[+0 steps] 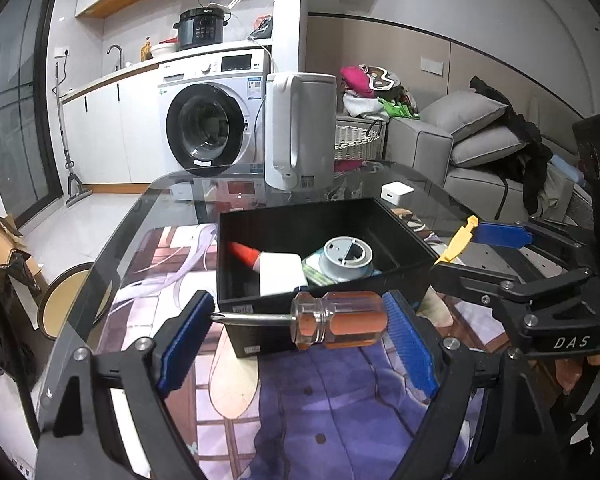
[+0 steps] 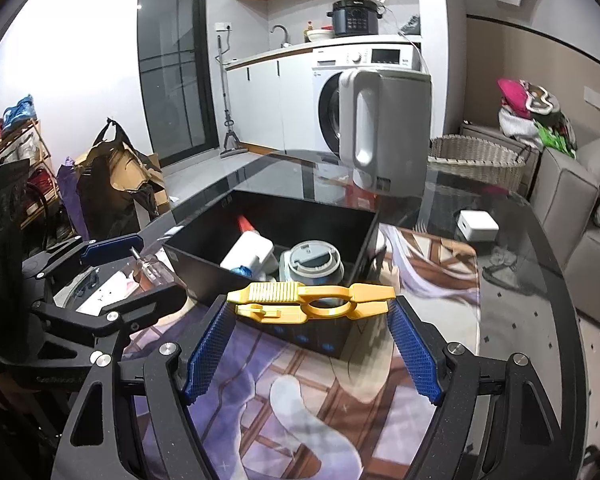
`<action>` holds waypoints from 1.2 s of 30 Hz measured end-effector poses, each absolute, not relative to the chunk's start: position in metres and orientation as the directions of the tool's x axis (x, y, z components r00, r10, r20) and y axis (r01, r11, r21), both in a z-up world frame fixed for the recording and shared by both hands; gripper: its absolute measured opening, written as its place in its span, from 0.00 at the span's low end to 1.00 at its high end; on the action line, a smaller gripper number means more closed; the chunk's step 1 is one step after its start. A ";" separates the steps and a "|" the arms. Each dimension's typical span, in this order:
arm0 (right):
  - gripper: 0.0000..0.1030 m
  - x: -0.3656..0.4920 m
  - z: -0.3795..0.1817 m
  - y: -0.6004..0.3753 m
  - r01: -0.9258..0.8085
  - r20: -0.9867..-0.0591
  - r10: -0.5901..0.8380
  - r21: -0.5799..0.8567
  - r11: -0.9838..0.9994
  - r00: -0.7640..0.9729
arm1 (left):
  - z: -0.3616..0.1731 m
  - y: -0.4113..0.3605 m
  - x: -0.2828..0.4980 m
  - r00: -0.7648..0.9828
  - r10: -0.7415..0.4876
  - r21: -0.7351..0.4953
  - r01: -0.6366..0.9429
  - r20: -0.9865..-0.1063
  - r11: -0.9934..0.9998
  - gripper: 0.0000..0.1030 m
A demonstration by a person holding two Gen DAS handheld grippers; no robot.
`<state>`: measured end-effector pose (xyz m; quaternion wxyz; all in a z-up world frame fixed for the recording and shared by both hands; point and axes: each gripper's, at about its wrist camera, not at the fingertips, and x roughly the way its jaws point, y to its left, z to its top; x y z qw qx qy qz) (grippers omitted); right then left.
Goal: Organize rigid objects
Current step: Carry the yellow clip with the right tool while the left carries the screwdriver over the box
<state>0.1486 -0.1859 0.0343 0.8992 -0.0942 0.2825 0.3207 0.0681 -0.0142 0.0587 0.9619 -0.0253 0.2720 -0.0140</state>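
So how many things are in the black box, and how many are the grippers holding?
In the black box: 3
- white bottle with a red tip
- grey round container
- green and white packet

Held: 2
- screwdriver in the left hand-held gripper
- yellow plastic tweezers in the right hand-held gripper

Total: 5

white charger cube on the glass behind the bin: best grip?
Take the white charger cube across its two flat side faces, coming straight down from above. It sits flat and alone on the glass table, right of the black bin, and looks low and boxy, so a side approach likely offers little.
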 end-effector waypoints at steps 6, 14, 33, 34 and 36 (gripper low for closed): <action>0.77 0.161 0.042 -0.184 -0.659 -0.556 0.547 -0.002 0.752 0.626 | 0.067 -0.012 0.079 0.860 -0.031 -0.041 0.011 -0.510 0.999 0.83; 0.77 0.182 0.044 -0.175 -0.700 -0.560 0.576 -0.009 0.714 0.595 | 0.073 -0.004 0.096 0.869 -0.014 -0.028 0.000 -0.494 1.000 0.83; 0.77 0.215 0.022 -0.131 -0.782 -0.627 0.571 -0.100 0.615 0.530 | 0.049 0.011 0.132 0.847 -0.002 -0.018 -0.009 -0.531 1.000 0.83; 0.77 0.217 0.020 -0.130 -0.782 -0.632 0.566 -0.104 0.614 0.529 | 0.048 0.011 0.132 0.846 -0.001 -0.016 -0.008 -0.532 1.000 0.83; 0.77 0.220 0.019 -0.129 -0.781 -0.634 0.563 -0.106 0.616 0.530 | 0.045 0.010 0.134 0.844 0.003 -0.009 -0.009 -0.536 1.000 0.83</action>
